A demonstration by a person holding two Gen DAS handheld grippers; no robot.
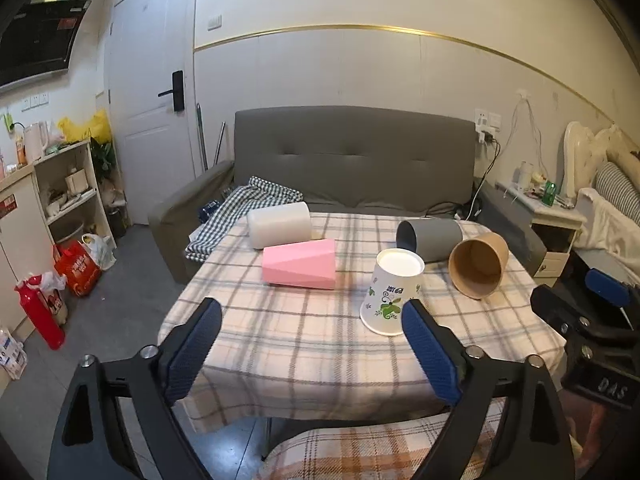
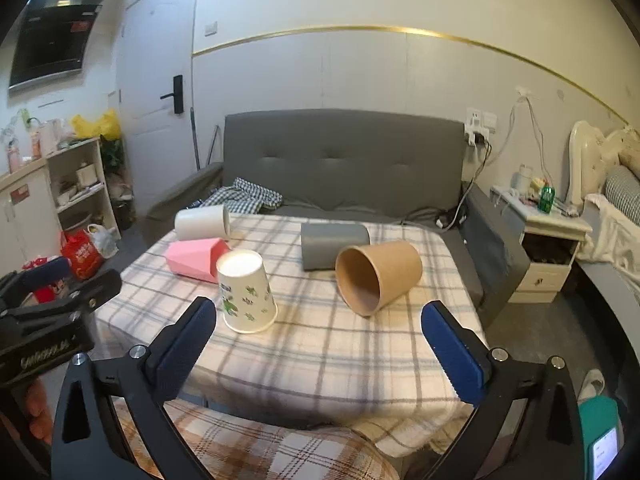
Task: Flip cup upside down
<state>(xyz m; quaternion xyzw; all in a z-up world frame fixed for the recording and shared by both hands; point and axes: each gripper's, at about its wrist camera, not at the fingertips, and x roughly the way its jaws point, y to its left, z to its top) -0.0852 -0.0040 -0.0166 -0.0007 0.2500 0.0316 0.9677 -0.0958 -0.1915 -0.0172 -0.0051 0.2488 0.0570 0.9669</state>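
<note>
A grey sofa (image 1: 352, 156) stands behind the plaid-covered table (image 1: 320, 344), with a white door (image 1: 152, 112) to its left.

Your left gripper (image 1: 312, 312) hovers with its blue-padded fingers (image 1: 192, 348) spread wide, gripping nothing. Your right gripper (image 2: 320, 320) matches it, fingers (image 2: 452, 348) wide apart and level. Each shows at the edge of the other's view, side by side, apparently at similar height.

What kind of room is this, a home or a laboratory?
Most likely a small studio flat. A grey sofa stands behind the table with the checked cloth, a bed with a nightstand is at the right, and a kitchen range hood hangs at the left.
</note>
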